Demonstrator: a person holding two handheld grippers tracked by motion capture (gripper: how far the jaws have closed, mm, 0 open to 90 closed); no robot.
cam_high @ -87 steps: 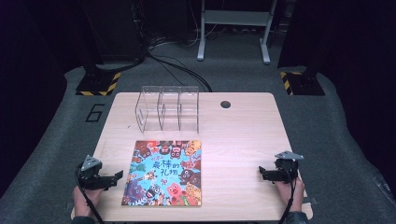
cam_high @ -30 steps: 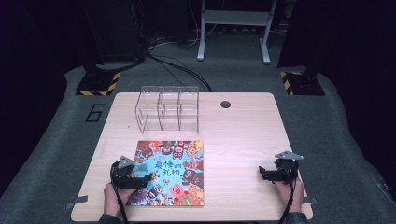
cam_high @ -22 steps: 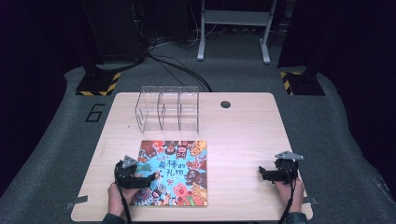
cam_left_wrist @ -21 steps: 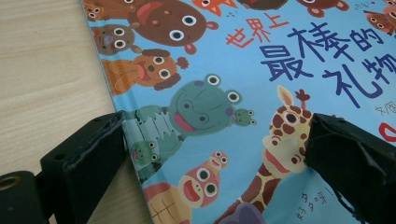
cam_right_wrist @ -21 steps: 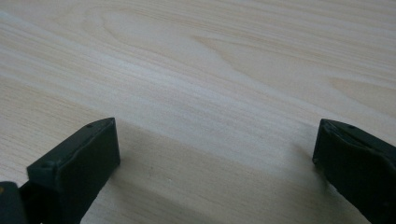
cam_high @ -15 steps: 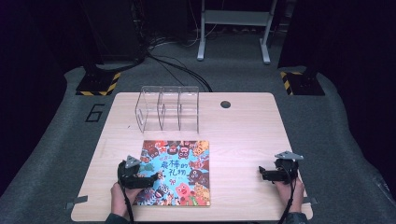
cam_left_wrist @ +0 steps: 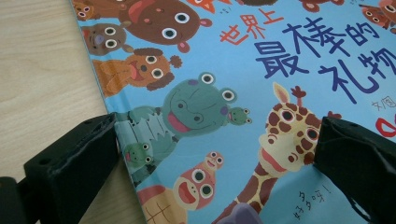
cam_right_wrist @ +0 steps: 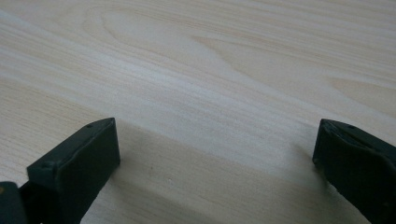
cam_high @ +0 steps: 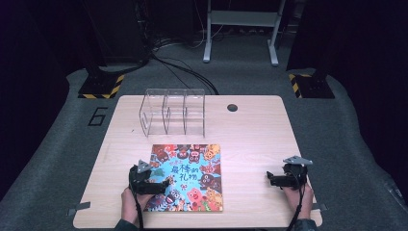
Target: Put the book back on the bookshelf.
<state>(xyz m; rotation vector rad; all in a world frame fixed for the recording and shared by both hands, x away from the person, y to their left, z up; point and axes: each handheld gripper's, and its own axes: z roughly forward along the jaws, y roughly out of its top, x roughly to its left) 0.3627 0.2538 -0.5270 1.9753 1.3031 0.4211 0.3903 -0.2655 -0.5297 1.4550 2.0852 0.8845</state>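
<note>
L gripper (cam_high: 161, 183) jaws wide, just been opening – over picture book (cam_high: 185, 177) at its 9 o'clock edge, nothing clamped; R gripper (cam_high: 270, 179) wide, book's 3 o'clock, bare table (cam_high: 250, 134)

The book (cam_high: 186, 177) lies flat on the table (cam_high: 250, 139). Behind the book stands the rack (cam_high: 173, 111); over the book's left edge sits the left gripper (cam_high: 161, 183), well right of it the right gripper (cam_high: 270, 179).
</note>
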